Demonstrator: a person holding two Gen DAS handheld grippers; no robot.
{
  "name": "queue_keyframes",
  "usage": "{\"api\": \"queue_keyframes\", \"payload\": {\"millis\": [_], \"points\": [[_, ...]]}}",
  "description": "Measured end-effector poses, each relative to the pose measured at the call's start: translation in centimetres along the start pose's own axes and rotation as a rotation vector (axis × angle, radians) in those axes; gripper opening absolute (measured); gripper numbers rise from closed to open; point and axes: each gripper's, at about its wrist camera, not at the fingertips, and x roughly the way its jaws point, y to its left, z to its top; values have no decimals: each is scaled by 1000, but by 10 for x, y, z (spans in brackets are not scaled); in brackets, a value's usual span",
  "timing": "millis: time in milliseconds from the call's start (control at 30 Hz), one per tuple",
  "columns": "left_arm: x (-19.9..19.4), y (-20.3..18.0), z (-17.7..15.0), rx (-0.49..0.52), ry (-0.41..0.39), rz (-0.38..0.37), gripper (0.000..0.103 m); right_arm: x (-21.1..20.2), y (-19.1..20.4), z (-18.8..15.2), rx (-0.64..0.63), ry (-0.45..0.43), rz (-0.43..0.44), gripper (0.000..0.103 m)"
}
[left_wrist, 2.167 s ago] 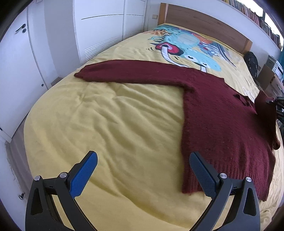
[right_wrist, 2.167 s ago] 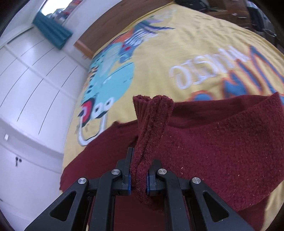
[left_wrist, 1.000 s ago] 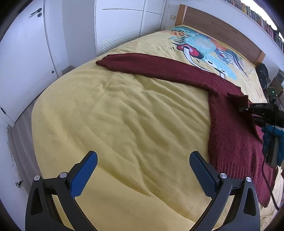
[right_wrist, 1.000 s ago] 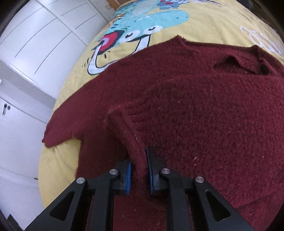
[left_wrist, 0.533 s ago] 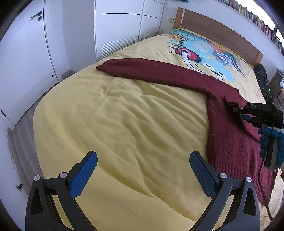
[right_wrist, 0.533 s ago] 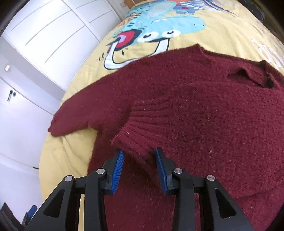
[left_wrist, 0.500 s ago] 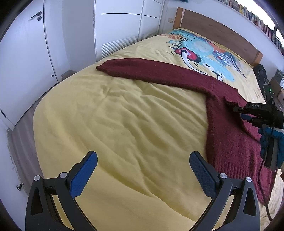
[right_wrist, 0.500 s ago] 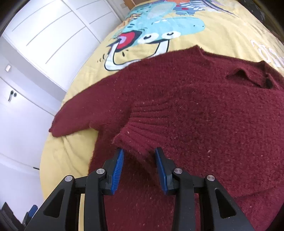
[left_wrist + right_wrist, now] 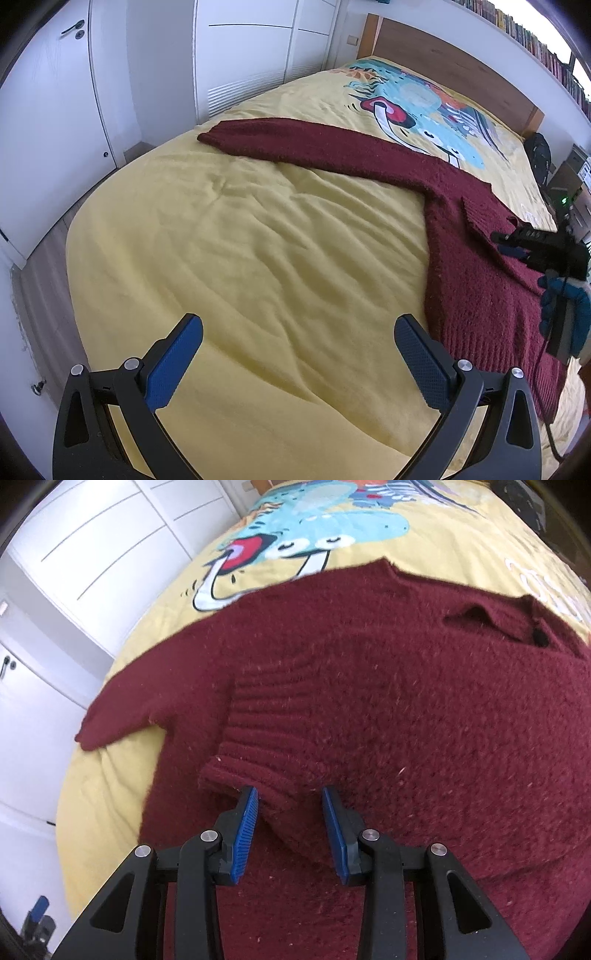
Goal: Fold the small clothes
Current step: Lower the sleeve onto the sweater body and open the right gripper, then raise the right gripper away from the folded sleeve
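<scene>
A dark red knitted sweater (image 9: pixel 480 266) lies flat on the yellow bedspread (image 9: pixel 240 258), one sleeve (image 9: pixel 295 144) stretched out to the left. The other sleeve is folded across the chest, its ribbed cuff (image 9: pixel 266 738) lying on the body (image 9: pixel 424 709). My right gripper (image 9: pixel 290 812) stands open just behind that cuff, whose edge lies loose between the blue pads. In the left wrist view that right gripper (image 9: pixel 517 240) hovers over the sweater, held by a blue-gloved hand (image 9: pixel 565 306). My left gripper (image 9: pixel 299 354) is wide open over bare bedspread, holding nothing.
The bedspread has a cartoon print (image 9: pixel 424 107) near the wooden headboard (image 9: pixel 443 62). White wardrobe doors (image 9: pixel 240 55) and a white door (image 9: pixel 48 92) line the left side, with a strip of floor (image 9: pixel 44 251) along the bed. A black bag (image 9: pixel 541 158) sits at the far right.
My right gripper, shut on the cuff a second ago, has let it go onto the sweater body and drawn back slightly. The left gripper has stayed open and nearly still.
</scene>
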Motion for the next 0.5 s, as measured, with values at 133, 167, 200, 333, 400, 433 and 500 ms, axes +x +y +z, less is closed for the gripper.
{"api": "queue_keyframes", "payload": {"millis": [133, 167, 200, 333, 400, 433, 500], "points": [[-3, 1, 1, -2, -16, 15, 102, -1, 9, -2, -18, 7, 21, 38], [-5, 1, 1, -3, -20, 18, 102, -5, 11, -2, -22, 3, 26, 38], [-6, 1, 2, -5, -25, 18, 102, -9, 13, -4, -26, -2, 31, 38], [-16, -1, 3, -3, -59, 29, 102, -31, 14, -14, -31, -23, 54, 38], [-21, -4, 4, 2, -72, 31, 102, -43, 14, -22, -35, -34, 61, 38], [-24, -5, 4, 5, -79, 24, 102, -47, 15, -25, -36, -39, 62, 38], [-30, -9, 4, 8, -95, 13, 102, -61, 15, -37, -41, -50, 65, 38]]}}
